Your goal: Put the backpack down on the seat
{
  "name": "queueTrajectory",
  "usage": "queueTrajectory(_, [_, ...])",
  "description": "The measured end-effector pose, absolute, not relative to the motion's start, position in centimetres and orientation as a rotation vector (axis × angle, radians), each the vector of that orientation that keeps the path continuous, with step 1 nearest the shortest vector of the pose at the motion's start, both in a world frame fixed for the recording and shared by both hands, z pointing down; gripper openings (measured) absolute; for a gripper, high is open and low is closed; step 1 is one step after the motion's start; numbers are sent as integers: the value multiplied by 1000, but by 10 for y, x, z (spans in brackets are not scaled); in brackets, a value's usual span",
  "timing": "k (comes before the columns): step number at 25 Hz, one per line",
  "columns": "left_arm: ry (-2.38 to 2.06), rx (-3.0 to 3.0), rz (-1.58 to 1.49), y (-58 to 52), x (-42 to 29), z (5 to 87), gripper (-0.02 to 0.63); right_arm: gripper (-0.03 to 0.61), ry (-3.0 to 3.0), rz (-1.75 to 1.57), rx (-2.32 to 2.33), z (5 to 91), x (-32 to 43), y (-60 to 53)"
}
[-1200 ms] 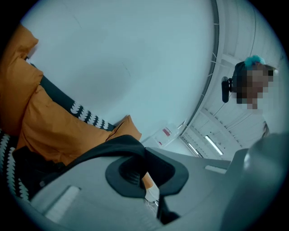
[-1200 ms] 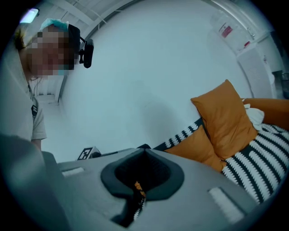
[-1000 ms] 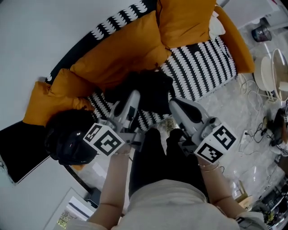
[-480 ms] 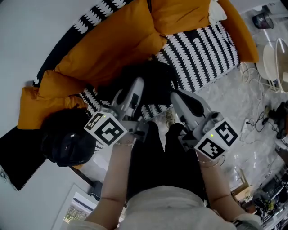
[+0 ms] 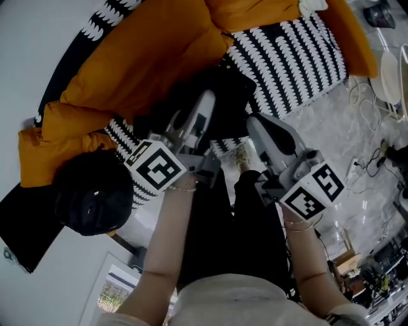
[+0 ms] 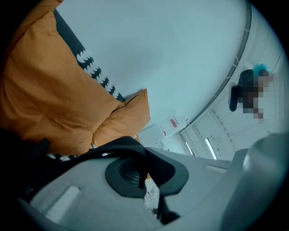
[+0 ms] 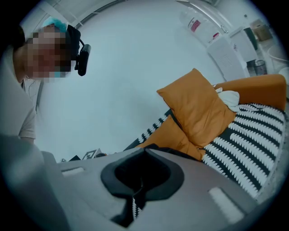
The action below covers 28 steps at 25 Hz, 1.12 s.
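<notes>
Left gripper (image 5: 205,102), jaws clamped on a strap of the black fabric backpack (image 5: 228,88), and right gripper (image 5: 254,121), also pinched shut on it, have both sunk since a second ago. The pack, at their 12 o'clock, looks down on the black-and-white striped sofa seat (image 5: 287,57). Its underside is hidden, and the right pinch is hard to read.

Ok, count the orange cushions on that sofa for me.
3. A small cushion at the left end of the sofa, a large cushion against its back behind the backpack, and a third cushion at the picture's top edge. The orange sofa arm isn't counted; others may be hidden.
</notes>
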State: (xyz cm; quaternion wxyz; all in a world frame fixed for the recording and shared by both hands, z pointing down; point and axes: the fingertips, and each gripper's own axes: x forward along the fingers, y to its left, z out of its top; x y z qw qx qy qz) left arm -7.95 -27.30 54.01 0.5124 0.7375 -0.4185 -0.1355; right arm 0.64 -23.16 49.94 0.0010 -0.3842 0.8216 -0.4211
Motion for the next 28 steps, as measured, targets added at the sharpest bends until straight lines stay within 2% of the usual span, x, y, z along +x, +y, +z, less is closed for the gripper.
queueTrajectory(13, [-903,1806,-246,-276,-23,584,15,3,2581,-1384,-1247,543,36,-214])
queueTrajectory(14, [-893,1806,-240,-276,-21,585,36,3,2576,-1384,-1252,543,39,-213])
queueTrajectory(16, [-875,1805,-233,-276,-18,585,128,3,2579,-1383,-1258,542,43,-211])
queueTrajectory(17, [-869,1806,-232,-276,-18,584,149,3,2583,-1380,-1260,542,45,-210])
queueTrajectory(28, [-902,1794,-181,-266,-3,564,296,3,2586,-1417,-1209,520,52,-204])
